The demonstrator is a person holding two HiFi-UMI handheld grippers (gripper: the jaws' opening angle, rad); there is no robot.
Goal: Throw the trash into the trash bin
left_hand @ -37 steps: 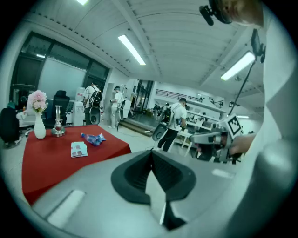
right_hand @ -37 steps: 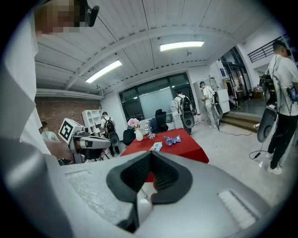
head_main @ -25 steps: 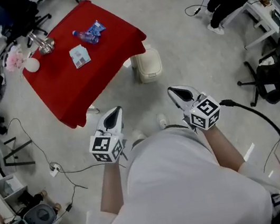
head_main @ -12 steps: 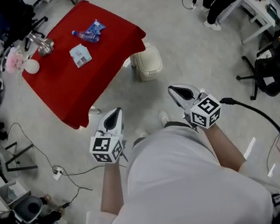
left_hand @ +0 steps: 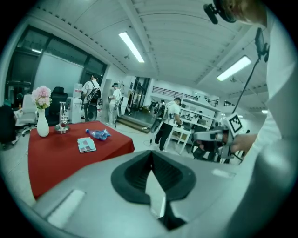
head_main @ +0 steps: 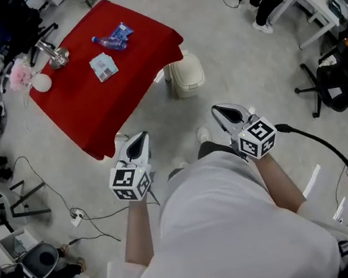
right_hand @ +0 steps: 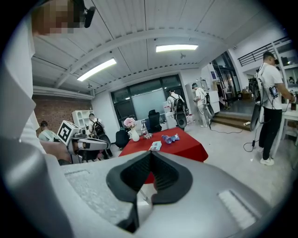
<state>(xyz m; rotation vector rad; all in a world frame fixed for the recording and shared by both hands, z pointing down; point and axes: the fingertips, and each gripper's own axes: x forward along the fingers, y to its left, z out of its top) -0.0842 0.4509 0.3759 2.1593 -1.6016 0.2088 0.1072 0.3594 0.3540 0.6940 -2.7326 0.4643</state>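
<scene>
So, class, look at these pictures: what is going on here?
A person stands short of a red table, a tool in each hand. The left tool and right tool are both shut and empty. A crushed bottle and a paper packet lie untouched on the table; the bin stands on the floor by its corner.
</scene>
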